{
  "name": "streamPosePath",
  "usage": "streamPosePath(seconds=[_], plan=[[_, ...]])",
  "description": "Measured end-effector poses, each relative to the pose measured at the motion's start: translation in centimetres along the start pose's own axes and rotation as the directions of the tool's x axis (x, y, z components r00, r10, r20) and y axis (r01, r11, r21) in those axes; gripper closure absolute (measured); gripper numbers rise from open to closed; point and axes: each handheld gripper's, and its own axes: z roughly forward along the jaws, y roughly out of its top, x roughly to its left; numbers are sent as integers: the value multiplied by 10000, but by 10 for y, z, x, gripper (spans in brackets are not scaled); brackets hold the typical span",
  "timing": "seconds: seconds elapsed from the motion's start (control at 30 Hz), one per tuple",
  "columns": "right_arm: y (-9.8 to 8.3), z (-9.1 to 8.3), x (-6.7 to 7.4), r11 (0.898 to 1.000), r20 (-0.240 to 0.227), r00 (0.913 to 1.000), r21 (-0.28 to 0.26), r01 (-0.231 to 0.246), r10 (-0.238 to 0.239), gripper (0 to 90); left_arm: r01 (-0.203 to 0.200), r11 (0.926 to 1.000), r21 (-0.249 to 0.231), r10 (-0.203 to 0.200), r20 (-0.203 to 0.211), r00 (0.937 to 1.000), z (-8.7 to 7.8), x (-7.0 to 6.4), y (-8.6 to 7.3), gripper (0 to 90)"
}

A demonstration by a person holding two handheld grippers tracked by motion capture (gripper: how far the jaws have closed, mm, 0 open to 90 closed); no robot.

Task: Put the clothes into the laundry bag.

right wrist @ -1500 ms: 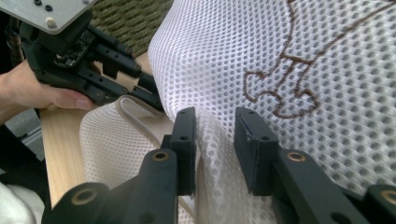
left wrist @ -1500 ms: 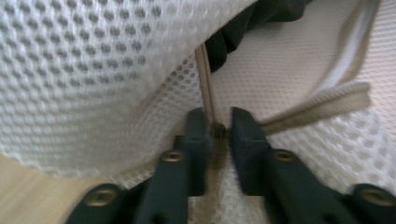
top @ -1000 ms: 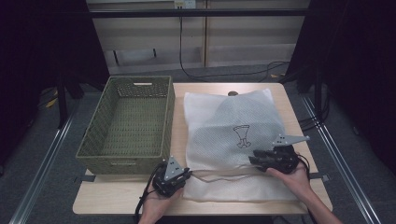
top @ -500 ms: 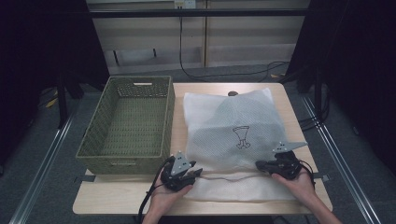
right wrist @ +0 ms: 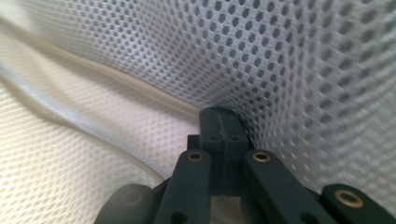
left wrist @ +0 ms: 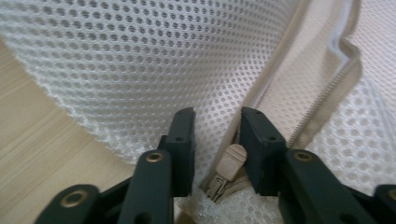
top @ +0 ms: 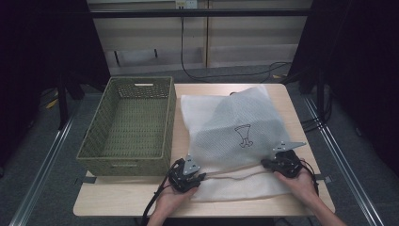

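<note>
High view: white mesh laundry bag [top: 233, 141] lies flat on the wooden table [top: 117, 197], just right of the green woven basket [top: 129, 125], its beige zipper [top: 235, 170] running across the near end. Left gripper [top: 200, 177] sits at the zipper's left end; its jaws, closing again after a brief widening, stand apart astride the beige zipper pull [left wrist: 229, 164], not pressing it. Right gripper [top: 268, 163], spread a second ago, is now pressed together on the mesh at the zipper's right end. Both hands sit lower and nearer the table edge than a second ago; bag and basket unchanged.
</note>
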Motion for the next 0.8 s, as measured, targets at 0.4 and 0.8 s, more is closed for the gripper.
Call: streamPosePath(seconds=[0.4,0.8], plan=[[6,-4,-10,9930,-584,9969,-1027,-578,520,799,78,10000,-59,-82,-681,9976,3,10,0,676],[2,-46,-7,9458,-968,9926,-3090,-999,732,746,92,9993,-370,-128,-990,9950,-3,11,-1,611]])
